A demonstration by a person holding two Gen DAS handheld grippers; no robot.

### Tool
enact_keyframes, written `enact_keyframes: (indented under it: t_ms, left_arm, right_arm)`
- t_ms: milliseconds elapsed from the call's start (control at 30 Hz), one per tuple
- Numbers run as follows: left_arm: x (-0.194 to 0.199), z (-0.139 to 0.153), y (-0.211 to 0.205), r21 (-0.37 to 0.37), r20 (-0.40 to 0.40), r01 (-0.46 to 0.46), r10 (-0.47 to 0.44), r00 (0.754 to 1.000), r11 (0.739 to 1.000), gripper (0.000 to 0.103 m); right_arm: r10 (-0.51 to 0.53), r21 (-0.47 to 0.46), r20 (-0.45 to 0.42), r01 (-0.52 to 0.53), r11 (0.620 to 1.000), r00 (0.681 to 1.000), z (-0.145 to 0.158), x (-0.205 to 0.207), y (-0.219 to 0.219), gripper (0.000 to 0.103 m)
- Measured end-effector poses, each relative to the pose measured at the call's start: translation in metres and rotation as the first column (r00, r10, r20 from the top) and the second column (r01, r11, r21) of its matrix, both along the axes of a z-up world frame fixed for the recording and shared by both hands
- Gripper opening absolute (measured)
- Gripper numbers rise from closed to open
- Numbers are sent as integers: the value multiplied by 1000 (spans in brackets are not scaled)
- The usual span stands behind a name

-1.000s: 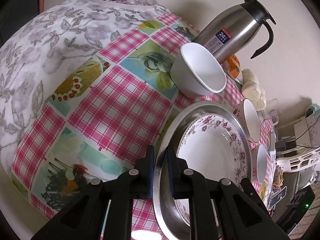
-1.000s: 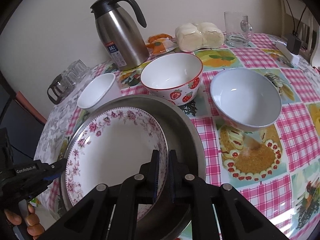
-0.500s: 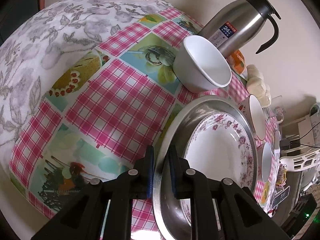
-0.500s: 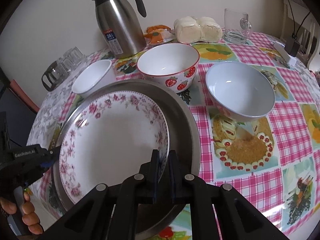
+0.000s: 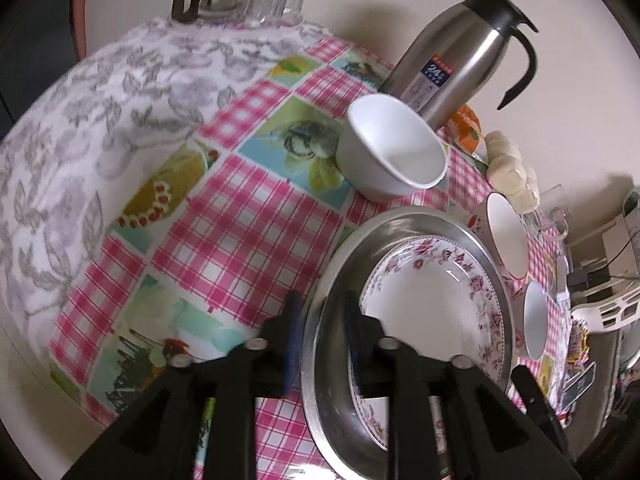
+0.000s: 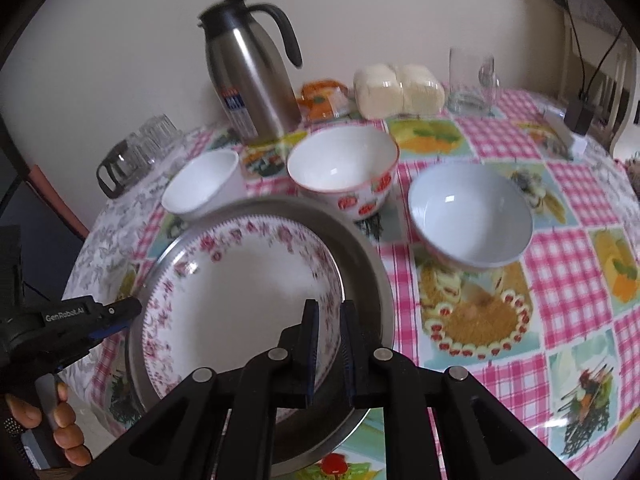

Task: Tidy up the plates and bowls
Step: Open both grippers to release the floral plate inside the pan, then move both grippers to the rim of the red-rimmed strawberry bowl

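Note:
A floral-rimmed plate (image 6: 240,292) lies inside a wide steel plate (image 6: 376,264) on the checked tablecloth. My right gripper (image 6: 329,316) pinches the floral plate's near right rim, and its jaws are just starting to open. My left gripper (image 5: 323,312) straddles the steel plate (image 5: 400,216) at its near left rim. Its jaws are opening and the pads stand clear of the metal. Beyond the plates stand a small white bowl (image 6: 200,184), a strawberry-patterned bowl (image 6: 340,164) and a pale blue bowl (image 6: 468,208).
A steel thermos jug (image 6: 252,80) stands at the back by the wall, with wrapped buns (image 6: 400,88) and a glass mug (image 6: 472,80) to its right. Upturned glasses (image 6: 132,152) sit at the far left table edge. A person's hand (image 6: 60,420) holds the left gripper's handle.
The left jaws have spread apart and let go of the steel plate's rim. The right jaws stay around the floral plate's rim. Both views have shifted only slightly.

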State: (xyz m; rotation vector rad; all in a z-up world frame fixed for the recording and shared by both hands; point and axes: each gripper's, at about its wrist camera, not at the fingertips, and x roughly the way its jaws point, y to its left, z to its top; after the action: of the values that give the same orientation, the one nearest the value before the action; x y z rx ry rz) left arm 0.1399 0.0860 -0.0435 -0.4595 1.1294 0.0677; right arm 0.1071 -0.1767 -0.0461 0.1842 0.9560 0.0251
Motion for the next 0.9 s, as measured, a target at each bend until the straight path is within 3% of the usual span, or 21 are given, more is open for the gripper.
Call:
enact_keyframes:
  t_ms: [33, 100, 167, 367, 467, 767, 833, 900]
  left_arm:
    - [0, 3, -2, 15, 4, 8, -8, 1000, 1000, 53]
    - [1, 5, -6, 38, 4, 21, -21, 1000, 999, 65]
    - [2, 4, -9, 58, -9, 30, -30, 1000, 998, 66]
    - [2, 4, -9, 126, -25, 26, -23, 999, 992, 75]
    - [2, 4, -9, 158, -23, 19, -15, 1000, 987, 84]
    - [2, 4, -7, 219, -14, -9, 12, 1000, 976, 88]
    - [2, 5, -8, 242, -2, -17, 18, 1000, 970, 98]
    - [1, 7, -8, 268, 12, -31, 29, 1000, 963, 99]
  right_arm:
    - [1, -12, 10, -1, 1000, 1000, 1, 0, 2, 13]
    - [0, -53, 17, 1, 999, 1000, 2, 1, 6, 28]
    - [6, -80, 17, -5, 997, 1000, 1, 2, 9, 50]
    - [11, -113, 16, -10, 994, 1000, 0, 4, 11, 69]
    - [6, -118, 12, -5, 993, 1000, -2, 3, 9, 78]
    - [-3, -114, 3, 4, 994, 1000, -4, 5, 5, 94]
    - [-3, -114, 4, 4, 994, 1000, -4, 4, 4, 98]
    - [-3, -114, 12, 4, 993, 1000, -3, 4, 3, 102]
